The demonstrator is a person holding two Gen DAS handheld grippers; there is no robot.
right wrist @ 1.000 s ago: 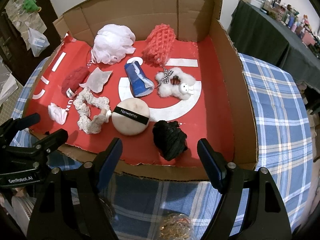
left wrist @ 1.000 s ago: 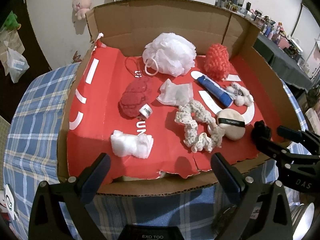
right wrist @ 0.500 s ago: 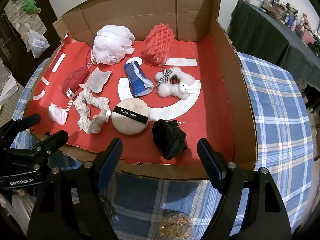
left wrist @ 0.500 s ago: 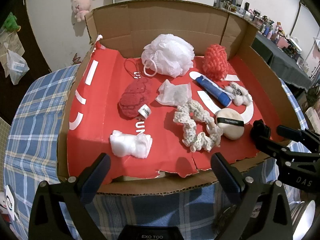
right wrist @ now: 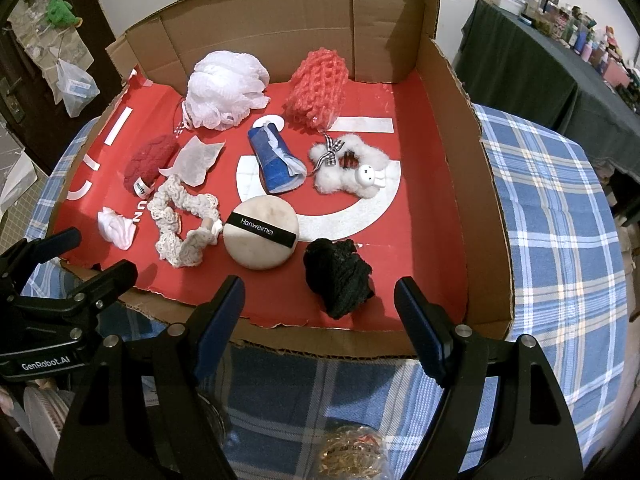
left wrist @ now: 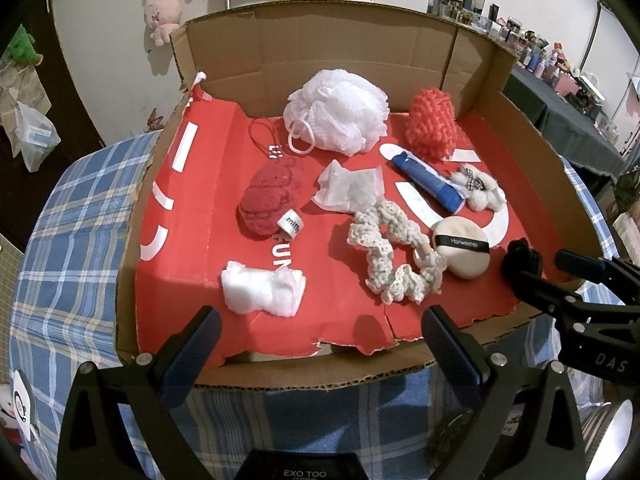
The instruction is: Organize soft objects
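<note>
A cardboard box (left wrist: 320, 52) with a red floor holds soft items: a white bath pouf (left wrist: 338, 110), a coral knit piece (left wrist: 432, 128), a red knit piece (left wrist: 268, 198), a cream crochet scrunchie (left wrist: 394, 248), a beige powder puff (right wrist: 260, 236), a white wad (left wrist: 260, 288), a blue tube (right wrist: 274, 160), a fluffy white toy (right wrist: 352, 170) and a black knit piece (right wrist: 338, 276). My left gripper (left wrist: 318, 336) is open and empty at the box's front edge. My right gripper (right wrist: 320, 308) is open and empty, just in front of the black piece.
The box stands on a blue plaid tablecloth (right wrist: 560, 240). A thin white sheet (left wrist: 348, 190) lies mid-box. A dark table with small items (right wrist: 560, 60) stands at the back right. Plush toys hang on the wall (left wrist: 162, 14).
Both grippers have drawn back and risen very slightly; the box contents sit a touch lower in view. Nothing in the box has moved.
</note>
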